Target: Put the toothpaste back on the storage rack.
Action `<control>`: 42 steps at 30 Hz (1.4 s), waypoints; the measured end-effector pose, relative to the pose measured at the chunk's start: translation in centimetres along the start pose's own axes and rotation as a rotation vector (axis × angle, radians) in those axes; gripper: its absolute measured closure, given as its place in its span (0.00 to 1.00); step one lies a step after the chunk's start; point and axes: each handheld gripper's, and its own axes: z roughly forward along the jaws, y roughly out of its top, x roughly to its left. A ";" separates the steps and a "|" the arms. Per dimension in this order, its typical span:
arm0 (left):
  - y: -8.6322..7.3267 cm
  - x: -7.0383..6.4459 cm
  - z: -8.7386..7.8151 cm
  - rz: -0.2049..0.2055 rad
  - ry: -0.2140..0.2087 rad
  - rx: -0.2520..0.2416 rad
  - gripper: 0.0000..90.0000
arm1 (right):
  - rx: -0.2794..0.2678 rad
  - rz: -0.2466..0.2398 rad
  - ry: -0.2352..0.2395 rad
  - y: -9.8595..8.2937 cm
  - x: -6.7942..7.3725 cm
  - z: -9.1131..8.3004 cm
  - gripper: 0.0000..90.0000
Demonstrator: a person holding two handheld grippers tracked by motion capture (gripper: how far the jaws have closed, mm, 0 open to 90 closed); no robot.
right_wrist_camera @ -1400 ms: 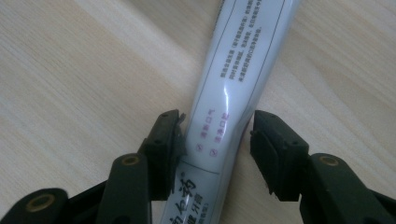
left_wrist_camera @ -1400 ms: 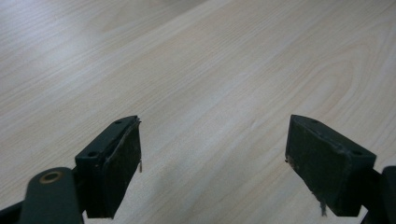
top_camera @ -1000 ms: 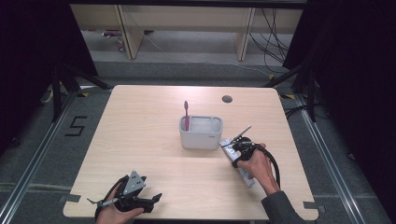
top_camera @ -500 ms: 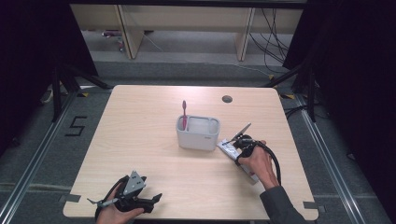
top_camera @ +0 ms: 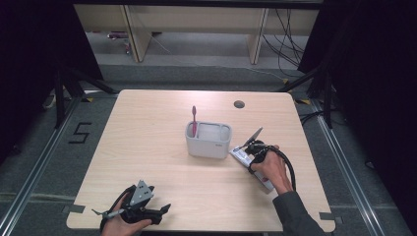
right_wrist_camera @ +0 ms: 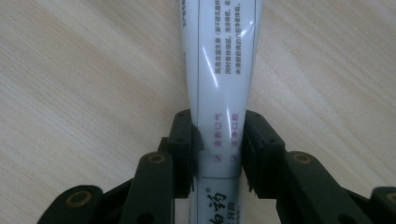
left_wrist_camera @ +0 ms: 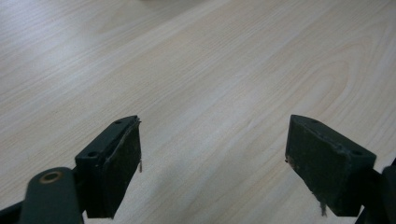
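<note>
The right claw (right_wrist_camera: 217, 140) is clenched on a white toothpaste tube (right_wrist_camera: 219, 70) lying flat on the desk (top_camera: 147, 147) toward its right edge, just beside the grey holder (top_camera: 208, 139) with its pink toothbrush (top_camera: 193, 118). The tube's long axis runs straight out between the jaws (its Chinese print is too small to read), so the holder lies just ahead of this hand. The left claw (left_wrist_camera: 212, 163) rests released at the near edge, well apart.

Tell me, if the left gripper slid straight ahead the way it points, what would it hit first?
Probably nothing soon: the left gripper has its jaws open over the bare light wooden table, and its own view shows plain wood ahead as far as it reaches.
</note>
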 end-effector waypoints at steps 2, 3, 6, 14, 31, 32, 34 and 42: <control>0.0 0.0 -0.1 0.001 0.003 0.010 0.20 | 0.009 -0.009 -0.001 0.1 -0.1 0.0 0.75; 0.0 0.0 0.0 0.001 0.002 0.005 0.20 | 0.014 -0.022 0.003 0.2 -0.2 0.1 0.75; 0.0 0.0 0.0 0.000 0.003 0.002 0.20 | 0.008 -0.035 0.011 0.2 -0.4 0.1 0.75; 0.0 0.0 0.0 0.000 0.003 0.002 0.20 | 0.034 -0.009 0.024 0.4 -0.4 0.2 0.76; 0.0 -0.1 0.0 -0.002 0.001 0.004 0.20 | -0.004 -0.029 0.026 -0.5 -1.2 -0.5 0.80; 0.0 0.0 0.0 0.001 0.002 0.009 0.20 | -0.019 -0.035 0.024 -0.5 -1.3 -0.7 0.80; 0.0 0.0 0.0 -0.003 0.002 0.002 0.20 | -0.039 -0.036 0.031 -0.7 -1.6 -1.1 0.80; 0.0 0.0 -0.1 -0.001 0.004 0.008 0.20 | -0.176 0.011 0.037 -1.9 -2.8 -3.1 0.80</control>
